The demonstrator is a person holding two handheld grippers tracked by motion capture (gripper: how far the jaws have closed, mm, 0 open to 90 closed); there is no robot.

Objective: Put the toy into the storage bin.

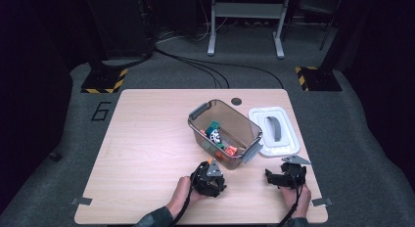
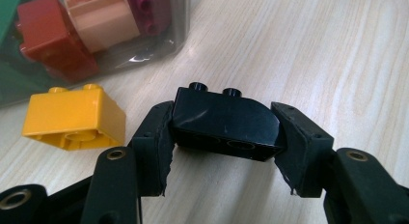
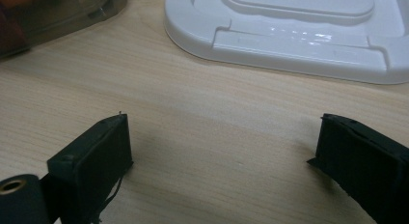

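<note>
My left gripper [image 2: 224, 151] is clamped on a black brick [image 2: 226, 122], one pad against each end, with the brick on the table [image 1: 147, 139] just outside the near corner of the clear bin [image 1: 247, 124]. In the high view that gripper [image 1: 209, 180] sits at about six o'clock from the bin, very near its wall. My right gripper [image 3: 222, 156] rests with its jaws wide apart and nothing between them, only bare wood; from above it [image 1: 286, 177] lies at about five o'clock from the bin, just short of the white lid [image 1: 286, 139].

I judge the job, loading loose bricks into the bin, to be well along. Several bricks already lie inside: I can make out a red brick [image 2: 53, 40], a peach one [image 2: 101, 16] and a dark purple one [image 2: 152, 11] through the wall, and green and orange pieces from above. What I see left is the black brick in my grip and a yellow brick [image 2: 74, 118] on the table at about nine o'clock from it, just beside the bin. The lid is off, lying at three o'clock from the bin, so closing probably comes last.

In the way: the bin's near wall rises right ahead of the gripped brick, so I would have to lift clear of the rim. The yellow brick lies close to my left jaw and could get nudged.
</note>
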